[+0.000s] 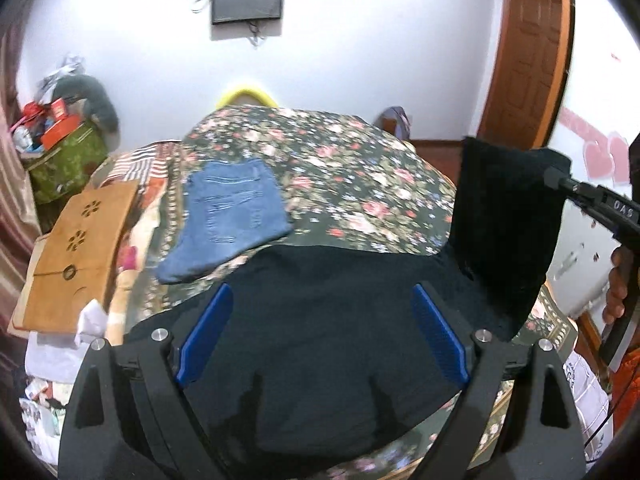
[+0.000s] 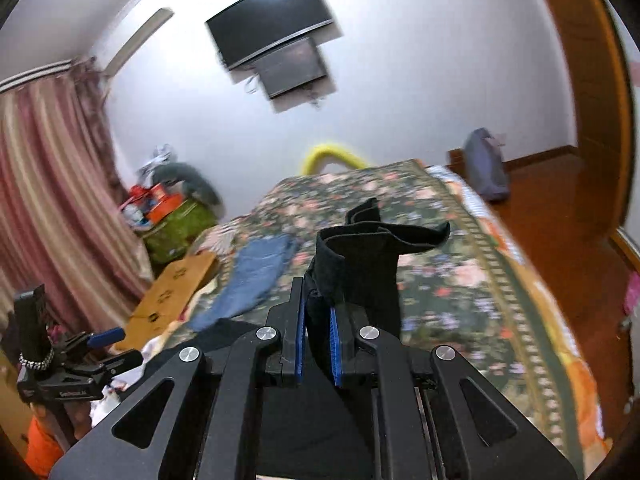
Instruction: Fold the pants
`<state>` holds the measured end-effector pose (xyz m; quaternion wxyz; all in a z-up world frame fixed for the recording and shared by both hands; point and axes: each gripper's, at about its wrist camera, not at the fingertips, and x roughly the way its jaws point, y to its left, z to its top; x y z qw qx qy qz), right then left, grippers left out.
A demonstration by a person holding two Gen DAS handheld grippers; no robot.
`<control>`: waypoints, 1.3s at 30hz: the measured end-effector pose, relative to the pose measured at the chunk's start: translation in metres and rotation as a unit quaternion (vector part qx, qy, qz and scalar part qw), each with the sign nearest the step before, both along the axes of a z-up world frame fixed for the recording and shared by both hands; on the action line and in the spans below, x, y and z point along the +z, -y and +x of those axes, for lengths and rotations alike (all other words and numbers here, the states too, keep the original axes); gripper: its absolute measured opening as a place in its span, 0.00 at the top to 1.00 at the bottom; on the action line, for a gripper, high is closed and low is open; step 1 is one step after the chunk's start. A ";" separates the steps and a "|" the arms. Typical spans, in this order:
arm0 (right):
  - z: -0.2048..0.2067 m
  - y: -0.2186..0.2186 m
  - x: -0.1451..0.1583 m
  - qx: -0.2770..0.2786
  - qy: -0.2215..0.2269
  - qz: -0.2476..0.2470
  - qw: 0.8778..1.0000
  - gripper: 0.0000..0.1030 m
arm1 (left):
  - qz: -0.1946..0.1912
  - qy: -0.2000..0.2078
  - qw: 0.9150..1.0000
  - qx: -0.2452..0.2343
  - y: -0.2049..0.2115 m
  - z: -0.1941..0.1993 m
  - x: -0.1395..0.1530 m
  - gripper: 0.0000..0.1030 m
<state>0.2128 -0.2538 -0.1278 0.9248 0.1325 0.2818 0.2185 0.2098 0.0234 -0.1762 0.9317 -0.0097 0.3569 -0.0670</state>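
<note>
Right tool (image 2: 318, 316) pinches black pants (image 2: 356, 264) (far hem hidden).

left gripper (image 1: 322, 330) fingers spread wide; right gripper (image 2: 318, 344) fingers clamped on cloth

The left gripper (image 1: 322, 332) is hovering with its blue pads wide apart over black pants (image 1: 320, 360) that are lying on a floral bedspread (image 1: 340, 168). At the right, the right gripper (image 1: 554, 178) is pinching a corner of the pants and holding it up. Folded jeans (image 1: 228, 216) are lying farther back.
</note>
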 end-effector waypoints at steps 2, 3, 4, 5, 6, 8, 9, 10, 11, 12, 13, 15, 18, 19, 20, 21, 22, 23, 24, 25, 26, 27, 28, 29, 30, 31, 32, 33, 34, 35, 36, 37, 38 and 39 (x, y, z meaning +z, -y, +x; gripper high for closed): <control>0.003 -0.022 -0.006 0.026 -0.008 -0.002 1.000 0.91 | -0.006 0.001 1.000 0.010 -0.012 -0.005 0.000 0.11; 0.005 -0.032 -0.009 0.038 -0.015 -0.003 0.999 0.91 | -0.009 0.001 1.000 0.016 -0.020 -0.008 -0.001 0.11; 0.004 -0.040 -0.015 0.052 -0.024 -0.001 0.998 0.91 | -0.013 0.000 1.000 0.022 -0.026 -0.010 -0.002 0.11; 0.005 -0.052 -0.024 0.070 -0.037 0.000 0.997 0.91 | -0.016 -0.003 0.999 0.028 -0.032 -0.012 -0.004 0.11; 0.006 -0.062 -0.032 0.084 -0.049 0.001 0.995 0.92 | -0.017 -0.004 0.999 0.031 -0.036 -0.016 -0.004 0.11; 0.004 -0.081 -0.048 0.112 -0.072 -0.001 0.991 0.92 | -0.022 -0.010 0.999 0.040 -0.045 -0.018 -0.008 0.11; 0.002 -0.091 -0.056 0.123 -0.082 -0.004 0.989 0.92 | -0.025 -0.014 0.999 0.044 -0.049 -0.020 -0.010 0.11; 0.000 -0.102 -0.067 0.137 -0.096 -0.010 0.986 0.92 | -0.027 -0.017 0.998 0.047 -0.050 -0.019 -0.013 0.11; -0.002 -0.107 -0.072 0.145 -0.103 -0.013 0.984 0.92 | -0.029 -0.021 0.998 0.049 -0.052 -0.020 -0.015 0.11; -0.006 -0.115 -0.081 0.155 -0.114 -0.017 0.981 0.91 | -0.032 -0.026 0.998 0.051 -0.053 -0.020 -0.018 0.11; -0.008 -0.120 -0.088 0.163 -0.122 -0.022 0.979 0.91 | -0.033 -0.029 0.998 0.051 -0.053 -0.020 -0.021 0.11; -0.016 -0.130 -0.099 0.178 -0.133 -0.047 0.974 0.91 | -0.032 -0.034 0.998 0.049 -0.052 -0.019 -0.025 0.11; -0.026 -0.136 -0.108 0.201 -0.143 -0.085 0.965 0.87 | -0.021 -0.039 0.998 0.041 -0.042 -0.015 -0.029 0.11; -0.027 -0.134 -0.110 0.210 -0.148 -0.090 0.962 0.86 | -0.017 -0.040 0.998 0.038 -0.040 -0.013 -0.029 0.11; -0.030 -0.132 -0.109 0.212 -0.148 -0.091 0.962 0.86 | -0.012 -0.042 0.998 0.033 -0.035 -0.010 -0.030 0.11; -0.031 -0.127 -0.106 0.208 -0.143 -0.093 0.963 0.85 | -0.006 -0.044 0.999 0.026 -0.028 -0.006 -0.030 0.11; -0.032 -0.122 -0.101 0.203 -0.137 -0.092 0.965 0.83 | -0.002 -0.043 0.999 0.022 -0.024 -0.003 -0.030 0.11; -0.032 -0.113 -0.095 0.196 -0.130 -0.090 0.968 0.73 | 0.001 -0.043 0.999 0.018 -0.020 -0.001 -0.030 0.11; -0.032 -0.106 -0.089 0.189 -0.124 -0.085 0.970 0.63 | 0.004 -0.043 0.999 0.012 -0.012 0.003 -0.030 0.11; -0.032 -0.097 -0.084 0.182 -0.115 -0.078 0.974 0.60 | 0.006 -0.043 0.999 0.006 -0.007 0.006 -0.030 0.11; -0.030 -0.084 -0.076 0.172 -0.099 -0.069 0.978 0.59 | 0.008 -0.042 0.999 0.000 0.000 0.010 -0.030 0.11; -0.028 -0.076 -0.071 0.165 -0.092 -0.067 0.980 0.59 | 0.009 -0.041 0.999 -0.007 0.007 0.014 -0.030 0.11; -0.025 -0.067 -0.067 0.158 -0.088 -0.067 0.981 0.59 | 0.008 -0.042 0.999 -0.015 0.013 0.018 -0.031 0.11; -0.019 -0.056 -0.065 0.146 -0.086 -0.067 0.983 0.59 | 0.005 -0.044 0.999 -0.023 0.019 0.022 -0.032 0.13; -0.015 -0.048 -0.064 0.137 -0.086 -0.069 0.984 0.59 | 0.003 -0.050 0.998 -0.034 0.028 0.027 -0.036 0.14; -0.011 -0.041 -0.064 0.126 -0.086 -0.073 0.986 0.59 | 0.003 -0.054 0.998 -0.040 0.034 0.031 -0.038 0.17; -0.004 -0.033 -0.067 0.108 -0.088 -0.084 0.987 0.59 | 0.003 -0.060 0.997 -0.048 0.043 0.037 -0.043 0.20; 0.001 -0.028 -0.069 0.097 -0.089 -0.092 0.987 0.59 | 0.006 -0.068 0.996 -0.054 0.050 0.042 -0.048 0.25; 0.005 -0.024 -0.073 0.091 -0.089 -0.096 0.987 0.59 | 0.008 -0.075 0.995 -0.060 0.057 0.047 -0.053 0.31; 0.012 -0.021 -0.078 0.085 -0.094 -0.101 0.987 0.59 | 0.009 -0.086 0.994 -0.067 0.064 0.053 -0.061 0.35; 0.016 -0.019 -0.084 0.081 -0.100 -0.103 0.986 0.59 | 0.011 -0.098 0.992 -0.075 0.071 0.058 -0.068 0.44; 0.020 -0.017 -0.090 0.080 -0.105 -0.105 0.986 0.59 | 0.014 -0.107 0.991 -0.079 0.077 0.062 -0.074 0.54; 0.026 -0.017 -0.100 0.080 -0.116 -0.110 0.984 0.59 | 0.019 -0.119 0.989 -0.085 0.084 0.068 -0.083 0.58; 0.030 -0.017 -0.107 0.079 -0.126 -0.115 0.982 0.59 | 0.025 -0.135 0.986 -0.091 0.090 0.073 -0.093 0.62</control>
